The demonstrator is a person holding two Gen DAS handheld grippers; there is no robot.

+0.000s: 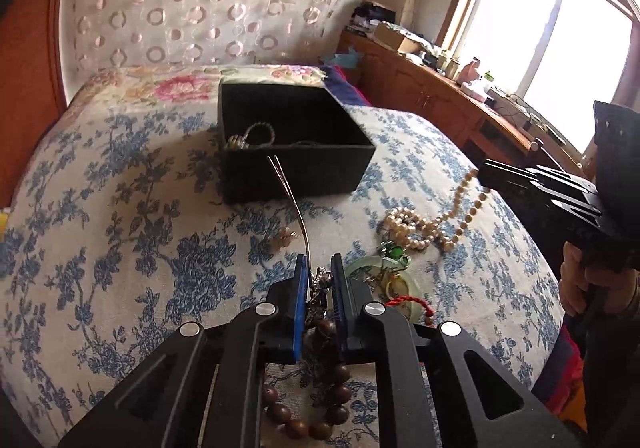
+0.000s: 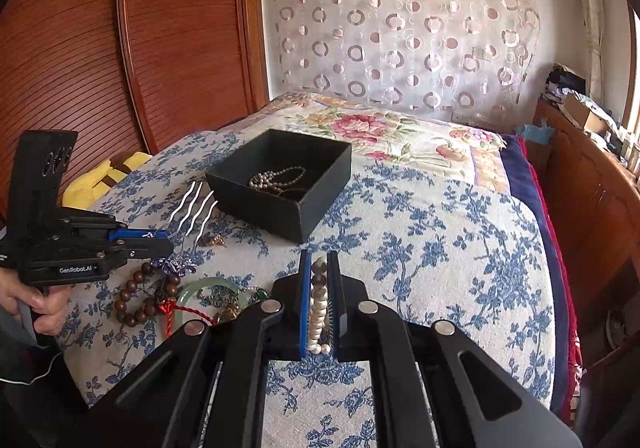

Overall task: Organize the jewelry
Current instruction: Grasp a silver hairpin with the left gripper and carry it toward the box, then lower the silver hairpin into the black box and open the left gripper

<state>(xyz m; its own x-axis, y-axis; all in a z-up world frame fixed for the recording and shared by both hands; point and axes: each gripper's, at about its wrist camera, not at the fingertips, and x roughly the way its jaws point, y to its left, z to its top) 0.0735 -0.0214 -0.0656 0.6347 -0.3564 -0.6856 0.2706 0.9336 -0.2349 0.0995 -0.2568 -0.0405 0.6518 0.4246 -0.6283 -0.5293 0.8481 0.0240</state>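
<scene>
— So what does the left gripper [image 1: 319, 272] have?

— A silver hair comb [image 2: 192, 204], clamped at its ornate base, with the wavy prongs pointing toward the black box [image 2: 280, 184]. A wooden bead bracelet [image 2: 140, 300] lies on the bed [image 2: 440, 248] right under that gripper.

— And the right gripper [image 2: 319, 268]?

— Clenched on a pearl necklace [image 1: 432, 224]; the strand runs between its fingers, and the rest trails down onto the bedspread in a loose heap.

— Anything nearby?

— A pale green bangle [image 2: 200, 296] with a red cord [image 2: 172, 312] sits beside the wooden beads, near some small green stones [image 1: 394, 252]. A little gold piece [image 1: 286, 238] lies alone, closer to the box.

— And the box?

— Farther up the bed, open, with a beaded strand [image 2: 276, 178] already inside. Behind it are a floral pillow [image 2: 360, 128] and a curtain [image 2: 400, 28] with circles.
</scene>
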